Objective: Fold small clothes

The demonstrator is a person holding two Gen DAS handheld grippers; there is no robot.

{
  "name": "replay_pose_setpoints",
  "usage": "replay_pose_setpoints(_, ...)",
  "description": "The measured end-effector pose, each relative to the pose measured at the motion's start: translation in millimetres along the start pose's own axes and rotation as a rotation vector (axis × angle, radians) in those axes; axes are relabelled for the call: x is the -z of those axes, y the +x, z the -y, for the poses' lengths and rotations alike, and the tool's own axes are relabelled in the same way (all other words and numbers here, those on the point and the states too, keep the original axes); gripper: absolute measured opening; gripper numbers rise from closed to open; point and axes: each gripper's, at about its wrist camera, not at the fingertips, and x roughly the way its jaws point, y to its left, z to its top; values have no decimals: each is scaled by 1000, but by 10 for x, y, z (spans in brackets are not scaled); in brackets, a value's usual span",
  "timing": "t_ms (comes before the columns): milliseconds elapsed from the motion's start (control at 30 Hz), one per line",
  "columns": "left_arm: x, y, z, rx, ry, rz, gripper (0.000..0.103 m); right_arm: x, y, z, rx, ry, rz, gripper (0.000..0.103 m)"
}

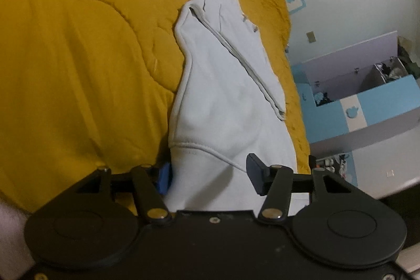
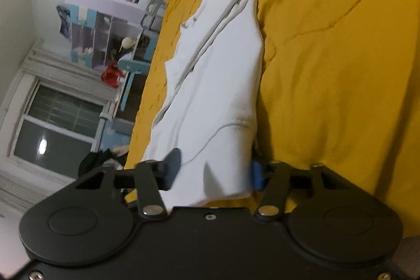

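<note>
Lying on the mustard quilted bedspread [image 1: 78,57], the white cotton garment [image 1: 223,85] runs toward 12 o'clock (partly folded); the left gripper [image 1: 210,175] and the right gripper [image 2: 212,169] each stand half-parted astride its near hem, and whether the pads press on it cannot be told.

the white garment [image 1: 223,85] fills the gap between my left gripper's [image 1: 210,175] fingers and between my right gripper's [image 2: 212,172] fingers. open yellow bedspread [image 1: 78,57] lies clear beside it. the bed edge and blue-white cabinet [image 1: 367,106] bound one side.
</note>
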Motion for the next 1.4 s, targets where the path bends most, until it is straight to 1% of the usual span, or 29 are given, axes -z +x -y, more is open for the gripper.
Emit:
replay_pose_setpoints(33,1,-9,10,-12,7,-4,22,1,18,-12,5,-9,-3,40)
replay_pose_setpoints(67,5,-23,3,3,-2,-12,9,1,33,-35,8,-21,-8,31)
replay_pose_setpoints(100,19,-50,-16,32,-33,-5,8,9,41,-63,13,-34,-9,25)
replay_pose_setpoints(133,28,-77,-20,45,-45,-3,8,16,40,-86,16,-44,-4,24)
replay_pose_setpoints(167,28,-86,-1,48,-45,-1,8,25,38,-102,14,-46,2,20)
replay_pose_setpoints(200,28,-96,22,49,-43,1,7,28,31,-105,2,-38,5,17)
replay_pose_setpoints(267,6,-99,39,69,-62,5,7,23,3,-114,-49,-11,16,14)
replay_pose_setpoints(500,-221,-116,137,207,-134,80,7,-130,-124,-158,-180,74,128,13)
replay_pose_setpoints(600,-391,-57,243,232,-123,110,7,-247,-139,-221,-217,90,183,12)
replay_pose_setpoints(667,-548,6,310,229,-118,125,7,-366,-118,-294,-231,87,214,12)
replay_pose_setpoints(767,-853,153,405,227,-107,129,7,-649,-27,-395,-246,75,258,12)
replay_pose_setpoints(867,-1226,363,523,220,-80,135,7,-1036,155,-501,-243,48,287,12)
replay_pose_setpoints(933,-1489,518,609,220,-60,144,7,-1345,323,-562,-233,32,304,12)
replay_pose_setpoints(1033,-1970,810,695,217,-44,160,7,-1859,607,-567,-218,34,324,11)
replay_pose_setpoints(1100,-2261,1002,718,202,-33,163,7,-2171,824,-595,-189,24,334,11)
replay_pose_setpoints(1200,-2670,1332,715,158,-20,152,7,-2612,1144,-590,-145,21,348,11)
replay_pose_setpoints(1267,-2923,1582,676,113,-12,157,7,-2889,1369,-556,-109,21,361,11)
replay_pose_setpoints(1300,-3029,1705,646,103,-17,155,9,-3033,1508,-521,-86,28,369,11)
replay_pose_setpoints(1333,-3135,1826,608,72,-16,155,11,-3145,1624,-485,-59,34,375,12)
replay_pose_setpoints(1367,-3229,1925,559,22,-32,170,16,-3251,1752,-423,-28,49,375,15)
replay_pose_setpoints(1400,-3305,1972,513,-19,-56,183,19,-3358,1896,-351,22,72,362,26)
